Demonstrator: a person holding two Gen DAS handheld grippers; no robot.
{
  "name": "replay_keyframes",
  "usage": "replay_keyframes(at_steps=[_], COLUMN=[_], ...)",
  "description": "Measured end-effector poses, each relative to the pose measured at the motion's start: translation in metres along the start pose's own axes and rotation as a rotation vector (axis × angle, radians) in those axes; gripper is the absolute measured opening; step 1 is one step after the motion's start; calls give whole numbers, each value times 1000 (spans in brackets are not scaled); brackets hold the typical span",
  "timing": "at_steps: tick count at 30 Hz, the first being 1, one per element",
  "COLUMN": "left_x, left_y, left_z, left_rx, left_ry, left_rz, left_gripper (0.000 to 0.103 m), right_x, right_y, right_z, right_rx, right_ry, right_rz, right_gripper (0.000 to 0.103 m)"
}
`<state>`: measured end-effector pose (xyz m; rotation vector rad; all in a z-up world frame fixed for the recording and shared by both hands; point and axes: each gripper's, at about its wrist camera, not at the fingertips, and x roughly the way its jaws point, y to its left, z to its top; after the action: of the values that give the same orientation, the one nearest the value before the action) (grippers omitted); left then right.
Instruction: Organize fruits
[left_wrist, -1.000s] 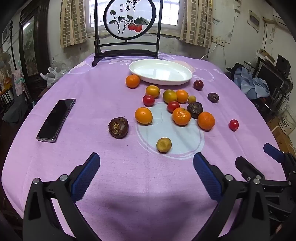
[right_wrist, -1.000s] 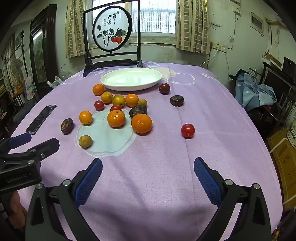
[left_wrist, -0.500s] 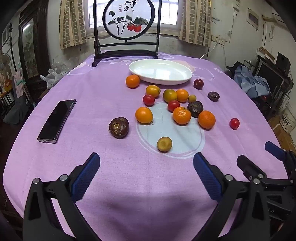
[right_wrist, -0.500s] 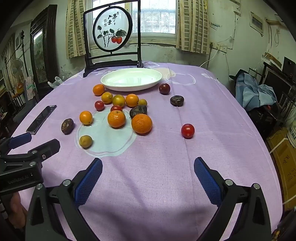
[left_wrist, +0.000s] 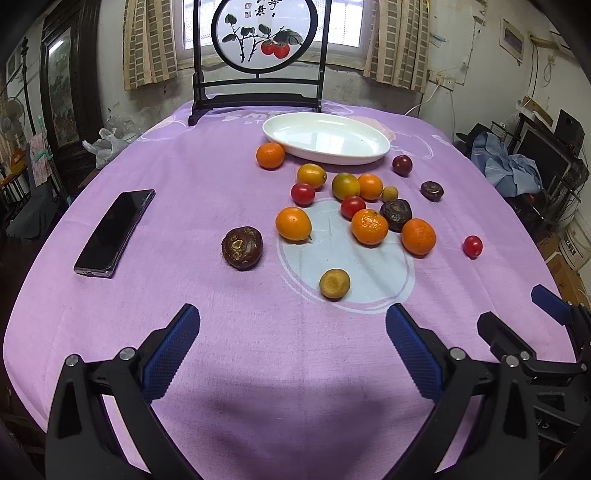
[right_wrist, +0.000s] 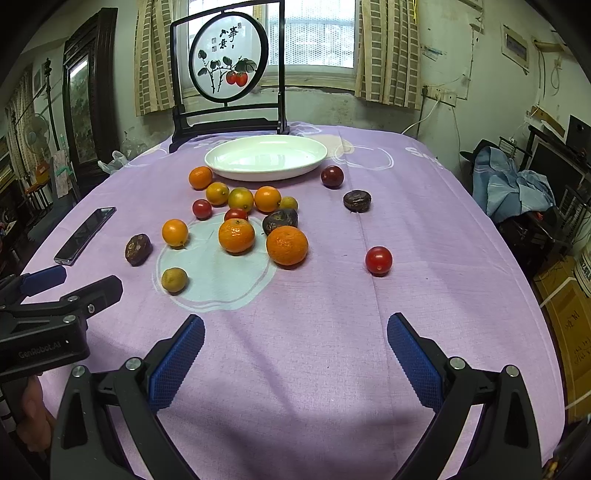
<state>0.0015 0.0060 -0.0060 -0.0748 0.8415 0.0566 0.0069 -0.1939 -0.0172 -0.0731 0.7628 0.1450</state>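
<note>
Left tool (left_wrist: 291, 332) and right tool (right_wrist: 295, 339) hold their jaws wide apart, gripping nothing, positions unchanged from a second ago above the near counter (left_wrist: 258, 369). The fruits (left_wrist: 369, 226) lie scattered mid-counter as before, none on the white plate (left_wrist: 327, 138) beyond them. Phone (left_wrist: 114, 232) unmoved at left.
</note>
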Motion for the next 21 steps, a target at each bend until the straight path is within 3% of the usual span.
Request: replay_keyframes(at_steps=[21], left_x=[3], left_y=[-1], left_z=[1], left_rx=[0], left_ry=[8], left_rz=[-4], left_gripper=[99], right_x=[3], right_y=[3], right_z=[1], right_rx=[-6], right_ry=[3], right_rz=[8], right_gripper=[100])
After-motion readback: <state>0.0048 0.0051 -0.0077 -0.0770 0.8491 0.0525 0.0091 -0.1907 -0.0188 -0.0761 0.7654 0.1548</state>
